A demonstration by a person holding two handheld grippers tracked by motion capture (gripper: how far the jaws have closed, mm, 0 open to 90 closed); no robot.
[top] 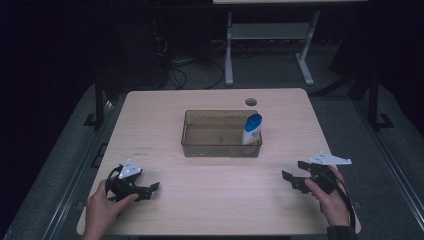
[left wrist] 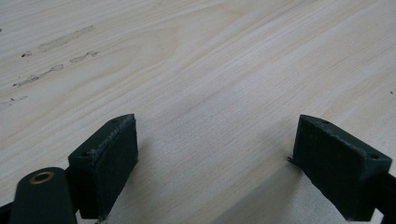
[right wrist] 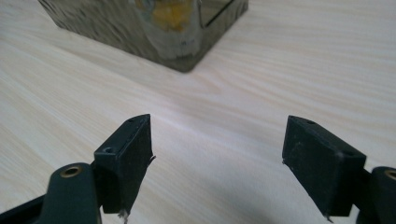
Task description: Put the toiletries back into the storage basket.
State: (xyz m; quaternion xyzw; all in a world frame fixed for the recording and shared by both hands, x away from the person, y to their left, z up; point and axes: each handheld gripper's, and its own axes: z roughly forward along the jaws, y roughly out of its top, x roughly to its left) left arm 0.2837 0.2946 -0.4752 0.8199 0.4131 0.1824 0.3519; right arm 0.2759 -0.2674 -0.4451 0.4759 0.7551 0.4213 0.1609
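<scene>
Bottle (top: 252, 128) upright in bin (top: 221, 149) (right end), both grippers' fingers spread, empty

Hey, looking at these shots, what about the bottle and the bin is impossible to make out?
- Bottle label: too small and dim to read in the high view.
- Bottle's lower part: behind the tinted bin wall in the high view, so whether it stands or leans can't be told.
- Bin in the right gripper view: cut off by the top edge; a yellowish patch shows blurred through the wall.
- Bin floor: dim and glary in the high view.
</scene>
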